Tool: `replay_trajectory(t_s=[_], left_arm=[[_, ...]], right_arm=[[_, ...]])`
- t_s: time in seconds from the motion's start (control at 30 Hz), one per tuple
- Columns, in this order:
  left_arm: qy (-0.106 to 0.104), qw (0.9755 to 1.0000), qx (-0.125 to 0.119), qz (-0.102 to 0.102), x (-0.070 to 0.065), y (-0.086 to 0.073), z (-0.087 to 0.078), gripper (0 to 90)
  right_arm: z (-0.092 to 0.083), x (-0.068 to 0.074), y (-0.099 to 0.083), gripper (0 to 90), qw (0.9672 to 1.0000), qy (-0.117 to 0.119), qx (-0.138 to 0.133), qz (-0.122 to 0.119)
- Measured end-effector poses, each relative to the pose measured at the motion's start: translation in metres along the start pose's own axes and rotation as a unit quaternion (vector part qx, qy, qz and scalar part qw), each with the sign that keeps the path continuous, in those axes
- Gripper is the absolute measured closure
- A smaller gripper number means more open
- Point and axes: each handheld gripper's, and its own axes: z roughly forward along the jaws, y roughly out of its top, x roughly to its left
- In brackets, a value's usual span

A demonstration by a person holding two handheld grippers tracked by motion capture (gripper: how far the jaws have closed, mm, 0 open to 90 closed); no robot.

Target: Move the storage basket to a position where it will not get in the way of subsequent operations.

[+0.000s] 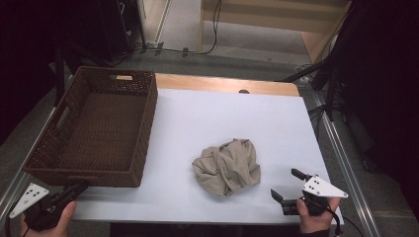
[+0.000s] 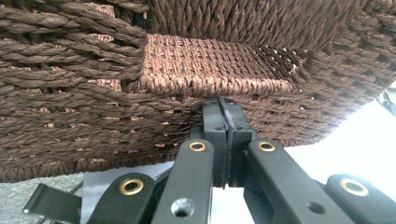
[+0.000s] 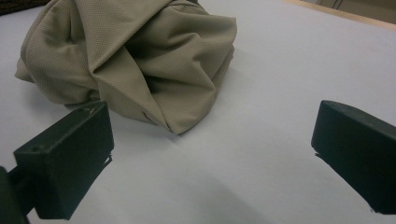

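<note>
A white table (image 1: 197, 113) stands in a dim room, grey floor and cables beyond. Near its front edge lies a crumpled beige cloth (image 1: 227, 167), soft, light and floppy; pinch a raised fold on its near side, as it will sag and drape when you lift. Your right tool (image 1: 289, 186) sits just beside it, jaws spread wide and empty. Your left tool (image 1: 79, 188) is pressed together, its tip against the near wall of the brown woven basket (image 1: 143, 131). Nothing lies between cloth and basket.
</note>
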Motion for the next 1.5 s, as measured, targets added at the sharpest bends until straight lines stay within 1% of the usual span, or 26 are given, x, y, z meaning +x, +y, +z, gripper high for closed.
replay_trajectory(t_s=[0.27, 0.7, 0.87, 0.93, 0.97, 1.0, 1.03, 1.07, 1.1, 1.13, 1.17, 1.2, 1.23, 1.27, 1.3, 1.37, 1.4, 1.43, 1.5], left_arm=[[-0.002, 1.0000, -0.001, -0.006, 0.002, 0.003, 0.007, 90.0], [0.001, 0.9999, -0.008, -0.011, 0.005, 0.009, 0.020, 90.0], [0.001, 0.9999, -0.009, -0.012, 0.005, 0.009, 0.022, 90.0], [-0.003, 0.9998, -0.011, -0.013, 0.004, 0.008, 0.021, 89.9], [-0.014, 0.9997, -0.016, -0.010, 0.001, 0.007, 0.019, 86.6], [-0.014, 0.9997, -0.016, -0.010, 0.001, 0.007, 0.019, 85.5], [-0.017, 0.9997, -0.017, -0.006, -0.001, 0.007, 0.017, 85.5], [-0.017, 0.9997, -0.018, 0.000, -0.004, 0.007, 0.016, 81.5], [-0.023, 0.9995, -0.020, 0.005, -0.008, 0.007, 0.014, 81.5], [-0.029, 0.9992, -0.027, 0.013, -0.014, 0.007, 0.011, 75.8], [-0.029, 0.9992, -0.027, 0.013, -0.014, 0.007, 0.011, 73.3], [-0.032, 0.9989, -0.030, 0.018, -0.018, 0.007, 0.009, 73.3], [-0.038, 0.9985, -0.032, 0.024, -0.022, 0.007, 0.008, 67.1], [-0.039, 0.9983, -0.033, 0.030, -0.025, 0.007, 0.007, 67.1], [-0.042, 0.9979, -0.033, 0.037, -0.028, 0.008, 0.005, 61.2], [-0.057, 0.9967, -0.040, 0.042, -0.033, 0.010, 0.004, 59.5], [-0.062, 0.9961, -0.045, 0.044, -0.036, 0.011, 0.003, 58.2], [-0.066, 0.9956, -0.049, 0.045, -0.039, 0.013, 0.002, 54.7], [-0.076, 0.9945, -0.055, 0.047, -0.045, 0.016, 0.001, 53.2]], right_arm=[[0.000, -0.001, -0.001, 0.0, 1.0000, -0.001, 0.001, 0.001], [0.002, 0.000, -0.001, 0.0, 1.0000, 0.002, 0.000, -0.002], [0.002, -0.001, -0.001, 0.0, 1.0000, 0.003, 0.000, 0.001], [0.002, -0.001, -0.001, 0.0, 1.0000, 0.003, 0.000, 0.001], [0.002, -0.001, 0.000, 0.0, 1.0000, 0.002, 0.000, 0.001], [0.002, -0.001, 0.000, 0.0, 1.0000, 0.002, 0.000, 0.001], [0.001, -0.001, 0.000, 0.0, 1.0000, 0.002, 0.000, 0.001], [0.000, -0.001, 0.000, 0.0, 1.0000, 0.002, -0.002, 0.002], [0.000, -0.001, 0.000, 0.0, 1.0000, 0.002, -0.002, 0.002], [-0.001, -0.002, 0.000, 0.0, 1.0000, 0.001, -0.005, -0.002], [-0.001, -0.002, 0.000, 0.0, 1.0000, 0.001, -0.005, -0.002], [-0.001, -0.002, 0.000, 0.0, 1.0000, 0.001, -0.005, -0.002], [-0.001, -0.002, 0.000, 0.0, 1.0000, 0.000, -0.004, 0.003], [-0.001, -0.002, 0.000, 0.0, 1.0000, 0.000, -0.004, 0.003], [0.000, -0.002, 0.000, 0.0, 1.0000, 0.001, -0.006, 0.002], [0.000, -0.002, 0.000, 0.0, 1.0000, 0.002, -0.005, 0.002], [0.000, -0.002, 0.000, 0.0, 1.0000, 0.002, -0.004, 0.001], [0.000, -0.001, 0.001, 0.0, 1.0000, 0.002, -0.004, 0.000], [0.000, -0.001, 0.001, 0.0, 1.0000, 0.002, -0.003, 0.002]])
